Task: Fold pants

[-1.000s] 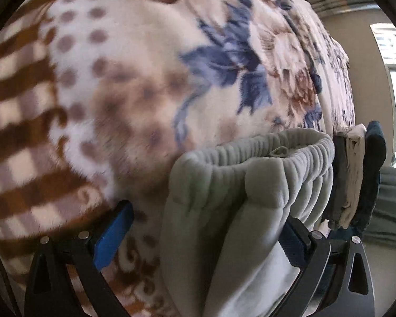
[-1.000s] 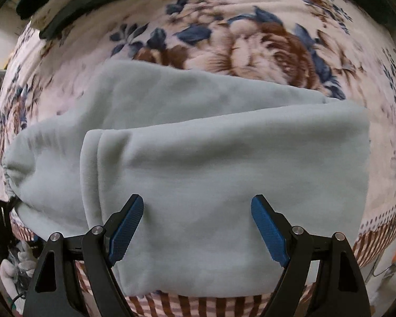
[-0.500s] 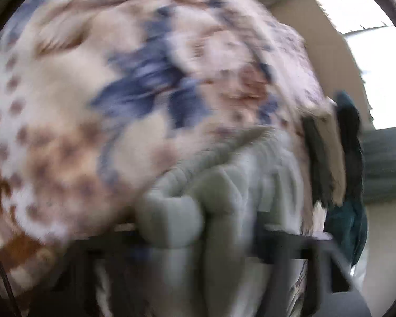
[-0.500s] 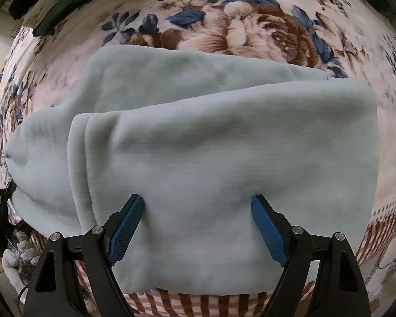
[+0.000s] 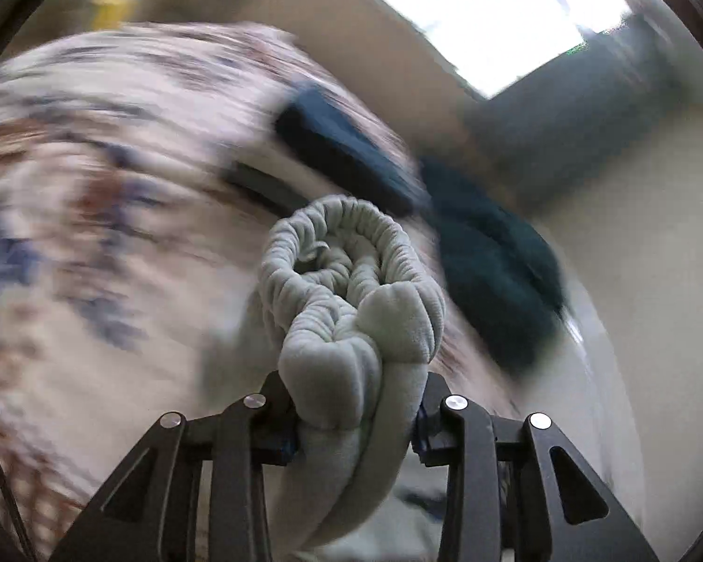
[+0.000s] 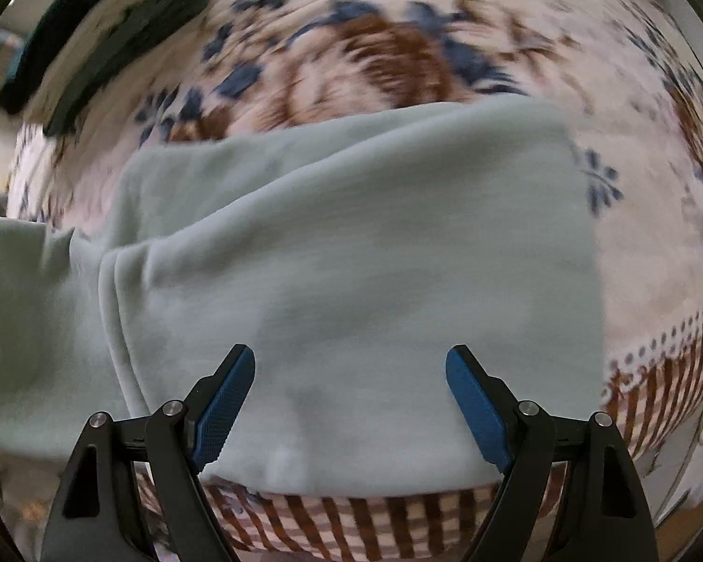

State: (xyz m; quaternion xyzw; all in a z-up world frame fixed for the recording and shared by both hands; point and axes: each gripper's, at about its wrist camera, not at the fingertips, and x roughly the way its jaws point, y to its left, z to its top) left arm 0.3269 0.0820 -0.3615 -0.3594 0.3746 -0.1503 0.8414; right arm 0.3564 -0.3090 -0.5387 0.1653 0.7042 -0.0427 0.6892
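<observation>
While the pale grey-green fleece pants (image 6: 351,253) lay in folded layers on the floral blanket (image 6: 379,61), their ribbed waistband (image 5: 351,281) was bunched into a curl, lifted clear. The left gripper (image 5: 356,426) was clamped on that waistband; the right gripper (image 6: 351,398) hovered with fingers apart over the folded legs.

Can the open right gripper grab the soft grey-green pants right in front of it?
Probably yes. The right gripper is open with its jaws spread over the pale grey-green fleece pants lying on the flowered blanket, and nothing sits between them. The left gripper already clamps the waistband.
</observation>
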